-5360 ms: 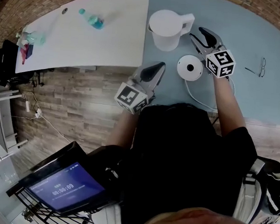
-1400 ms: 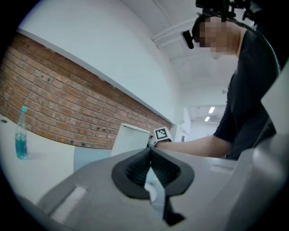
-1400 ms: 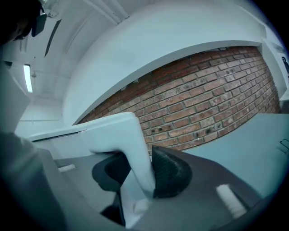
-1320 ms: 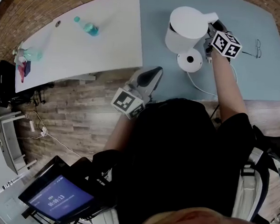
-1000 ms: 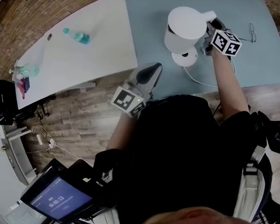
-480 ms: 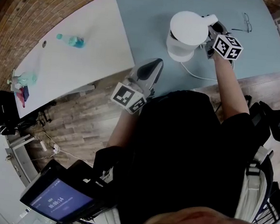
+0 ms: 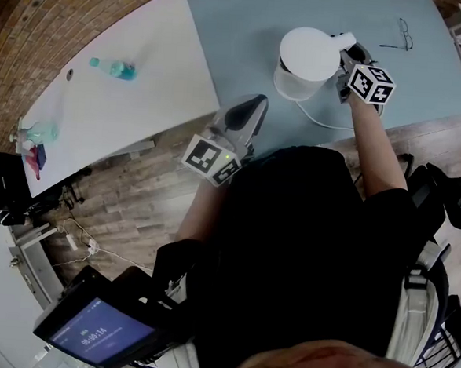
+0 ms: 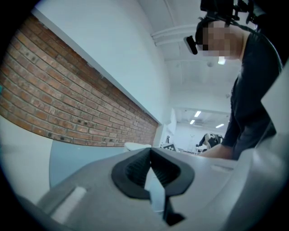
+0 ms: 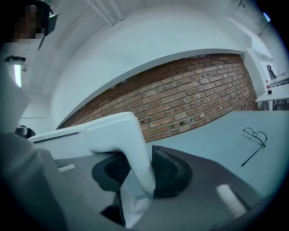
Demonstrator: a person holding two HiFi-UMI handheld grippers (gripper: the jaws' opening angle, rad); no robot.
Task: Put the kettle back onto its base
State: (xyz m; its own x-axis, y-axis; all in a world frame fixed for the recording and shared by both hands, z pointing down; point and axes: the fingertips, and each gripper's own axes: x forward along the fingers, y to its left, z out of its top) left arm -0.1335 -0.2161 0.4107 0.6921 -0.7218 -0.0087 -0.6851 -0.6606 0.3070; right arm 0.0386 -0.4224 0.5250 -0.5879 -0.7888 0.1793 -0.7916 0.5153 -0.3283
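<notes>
The white kettle (image 7: 306, 60) stands on the blue-grey table (image 7: 241, 31), seen from above with its lid shut. My right gripper (image 7: 346, 60) is shut on the kettle's handle (image 9: 135, 149), which runs between the two dark pads (image 9: 169, 173). The base is hidden under the kettle, and only its white cord (image 7: 321, 121) shows, trailing toward the table's near edge. I cannot tell whether the kettle rests fully on the base. My left gripper (image 7: 256, 104) hovers at the table's near edge, left of the kettle, shut with nothing in it (image 8: 150, 155).
A pair of glasses (image 7: 402, 34) lies on the blue-grey table to the right of the kettle (image 9: 254, 137). A water bottle (image 7: 112, 69) lies on the adjoining white table (image 7: 125, 109). A brick wall backs both tables. A lit tablet (image 7: 97, 339) sits at lower left.
The right gripper has carried the kettle toward me and down over the base. The base, visible a second ago, is now covered. The left gripper has stayed put.
</notes>
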